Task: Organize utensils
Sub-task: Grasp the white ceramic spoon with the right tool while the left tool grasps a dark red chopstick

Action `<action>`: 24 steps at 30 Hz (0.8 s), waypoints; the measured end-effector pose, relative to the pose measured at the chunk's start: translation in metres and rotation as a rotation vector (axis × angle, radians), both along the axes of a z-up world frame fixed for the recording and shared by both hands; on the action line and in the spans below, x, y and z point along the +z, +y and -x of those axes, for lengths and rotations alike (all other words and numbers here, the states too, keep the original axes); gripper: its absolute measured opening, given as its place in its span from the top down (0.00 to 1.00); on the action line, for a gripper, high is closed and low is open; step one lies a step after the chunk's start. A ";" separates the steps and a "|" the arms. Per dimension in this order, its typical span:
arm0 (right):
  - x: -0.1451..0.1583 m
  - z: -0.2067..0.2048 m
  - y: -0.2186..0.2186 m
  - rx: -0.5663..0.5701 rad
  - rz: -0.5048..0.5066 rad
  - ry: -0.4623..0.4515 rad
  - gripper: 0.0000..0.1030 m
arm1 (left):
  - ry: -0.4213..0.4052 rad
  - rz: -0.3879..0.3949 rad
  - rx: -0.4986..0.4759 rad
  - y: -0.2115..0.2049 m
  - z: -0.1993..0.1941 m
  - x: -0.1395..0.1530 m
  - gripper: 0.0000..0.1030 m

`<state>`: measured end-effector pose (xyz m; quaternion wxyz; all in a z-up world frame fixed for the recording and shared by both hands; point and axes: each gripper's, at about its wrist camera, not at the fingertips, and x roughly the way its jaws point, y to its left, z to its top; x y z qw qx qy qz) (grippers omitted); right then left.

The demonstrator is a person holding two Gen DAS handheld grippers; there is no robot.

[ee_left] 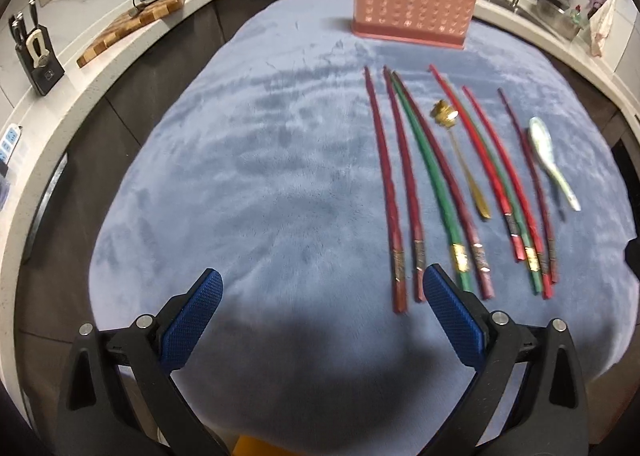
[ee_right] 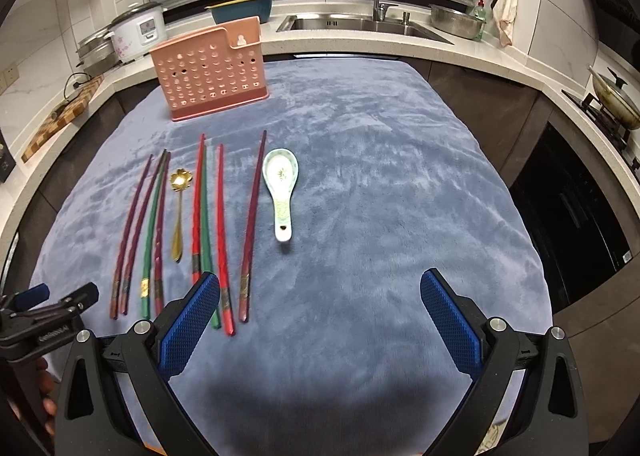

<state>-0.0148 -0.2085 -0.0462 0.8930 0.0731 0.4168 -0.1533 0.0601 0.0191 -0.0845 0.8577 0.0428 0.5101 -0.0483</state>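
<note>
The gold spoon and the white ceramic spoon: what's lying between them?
Four chopsticks: red, green, red and dark maroon. The right wrist view shows them between the gold spoon and the ceramic spoon.

Cloth (ee_right: 360,176): blue-grey plush. Holder (ee_right: 212,72) at its far edge: salmon pink, rows of round holes. Near the holder: chopsticks (ee_right: 200,224) dark red, bright red, green, purple (gold-patterned bands at thick ends); gold spoon (ee_right: 178,212); white ceramic spoon (ee_right: 281,192), green floral print.
</note>
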 end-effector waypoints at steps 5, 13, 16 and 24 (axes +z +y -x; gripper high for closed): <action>-0.006 -0.022 -0.006 -0.004 -0.004 0.004 0.07 | 0.020 -0.014 -0.006 -0.003 -0.014 -0.012 0.14; -0.015 -0.059 -0.007 0.023 -0.014 0.023 0.19 | 0.070 0.025 -0.048 -0.010 -0.018 -0.020 0.30; -0.021 -0.072 -0.008 0.032 -0.031 0.037 0.30 | 0.069 0.015 -0.053 -0.013 -0.020 -0.023 0.30; -0.046 -0.099 -0.013 0.052 -0.098 0.104 0.63 | 0.072 0.017 -0.072 -0.017 -0.021 -0.020 0.41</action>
